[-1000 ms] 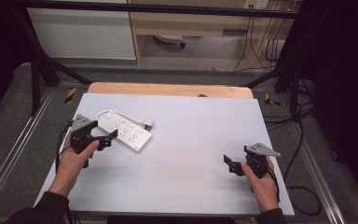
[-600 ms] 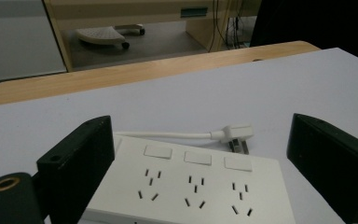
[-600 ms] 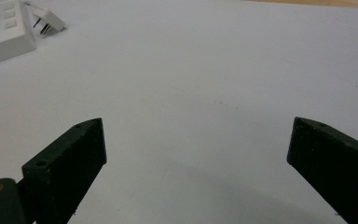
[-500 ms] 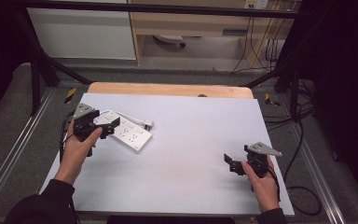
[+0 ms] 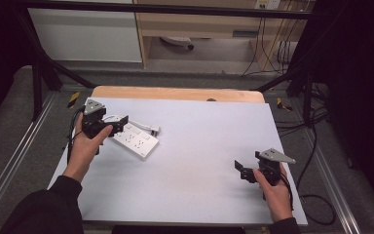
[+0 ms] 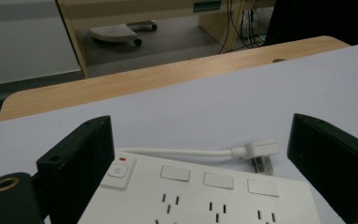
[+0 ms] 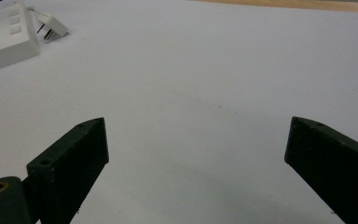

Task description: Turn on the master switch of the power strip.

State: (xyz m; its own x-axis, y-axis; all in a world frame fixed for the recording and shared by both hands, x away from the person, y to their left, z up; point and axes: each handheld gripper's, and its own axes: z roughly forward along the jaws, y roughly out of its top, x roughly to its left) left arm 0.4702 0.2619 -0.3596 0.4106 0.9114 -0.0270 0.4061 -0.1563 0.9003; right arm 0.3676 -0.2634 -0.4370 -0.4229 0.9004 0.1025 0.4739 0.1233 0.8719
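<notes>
**A:** So what's seen on the desk (image 5: pixel 190 161)? How's the strip described?

**B:** A white power strip (image 5: pixel 135 141) is laid flat on the pale desk top, at the left side, angled a bit. In the left gripper view a power button (image 6: pixel 117 171) with a small red mark above it is seen at one end, followed by a row of three blank rectangular switches (image 6: pixel 220 180), with slot sockets below them. A short white cord (image 6: pixel 177 152) is run along the far edge and is ended in a flat plug (image 6: pixel 260 154), which is laid on the desk just beside the strip.

**A:** And the hand-held grippers?

**B:** The left hand-held gripper (image 5: pixel 113 123) is held at the strip's near-left end, jaws spread wide, with the button end seen between them. Whether the strip is actually touched can't be told. The right hand-held gripper (image 5: pixel 241 170) is held well apart from it, near the desk's right edge, jaws also wide, with only bare desk between them. In the right gripper view the strip and plug are caught at the far top-left corner.

**A:** Anything else noted?

**B:** A wooden strip (image 5: pixel 175 93) is shown along the desk's far edge, and a cabinet (image 5: pixel 85 34) and cables (image 5: pixel 272 46) are seen on the floor beyond.
</notes>
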